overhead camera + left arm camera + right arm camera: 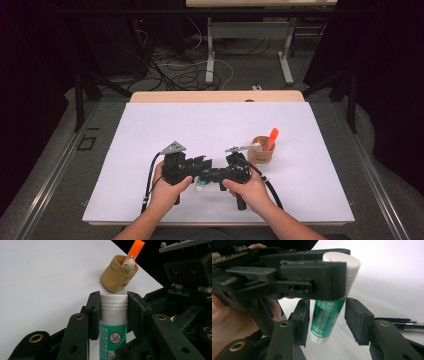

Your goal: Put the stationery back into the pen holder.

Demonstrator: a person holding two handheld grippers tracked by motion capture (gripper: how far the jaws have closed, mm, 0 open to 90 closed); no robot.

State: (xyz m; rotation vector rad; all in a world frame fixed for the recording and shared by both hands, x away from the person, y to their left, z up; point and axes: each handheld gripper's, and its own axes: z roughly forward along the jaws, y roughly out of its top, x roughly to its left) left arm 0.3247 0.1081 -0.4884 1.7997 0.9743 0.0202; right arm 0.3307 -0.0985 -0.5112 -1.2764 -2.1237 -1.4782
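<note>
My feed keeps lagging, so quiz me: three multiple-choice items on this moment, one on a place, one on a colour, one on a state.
1. Where does the tan cup stand?
A. to the right of the hands, on the white sheet
B. at the sheet's far left corner
C. on the floor

2. What colour is the glue stick label?
A. red
B. green
C. blue

3. How does the left hand-held gripper stand?
A. wide open over bare sheet
B. shut on the glue stick's white cap end
C. shut on the cup

Answers: 1 A, the high view shows it just right of the right hand-held gripper; 2 B, both gripper views show green print; 3 B, its jaws press both sides of the cap.
</note>
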